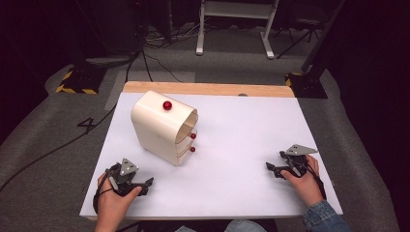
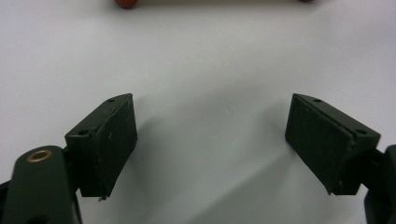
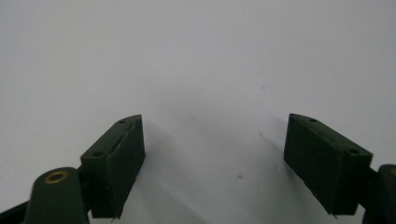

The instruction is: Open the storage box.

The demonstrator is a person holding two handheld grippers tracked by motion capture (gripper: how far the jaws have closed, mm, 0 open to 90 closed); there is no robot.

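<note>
White covers the worktop (image 1: 241, 145), with a bare wooden strip along its far edge; nearest the person, at the front left corner, a hand (image 1: 112, 203) holds the left gripper (image 1: 140, 186), resting on the surface with its jaws released and spread wide, nothing between them; in the left gripper view the same jaws stand well apart over bare white, and two red knobs (image 2: 126, 3) peek in at the top edge, well beyond the jaw tips. At the front right a hand (image 1: 305, 180) in a denim sleeve (image 1: 324, 218) holds the right gripper (image 1: 271, 169), jaws likewise released and empty, pointing left across the surface; in the right gripper view they gape over plain white. Farther back and left of centre stands a cream cabinet (image 1: 162, 126) with a rounded top, upright, taller than wide; its open front with small drawers faces right and slightly toward the person; two red knobs (image 1: 193, 142) stick out of the drawers, and another red knob (image 1: 167, 105) sits on its top. It lies beyond the left gripper, apart from it, and well apart from the right. Behind the worktop, grey carpet (image 1: 232, 63) with black cables (image 1: 145, 53) and white frame legs (image 1: 234, 29).
</note>
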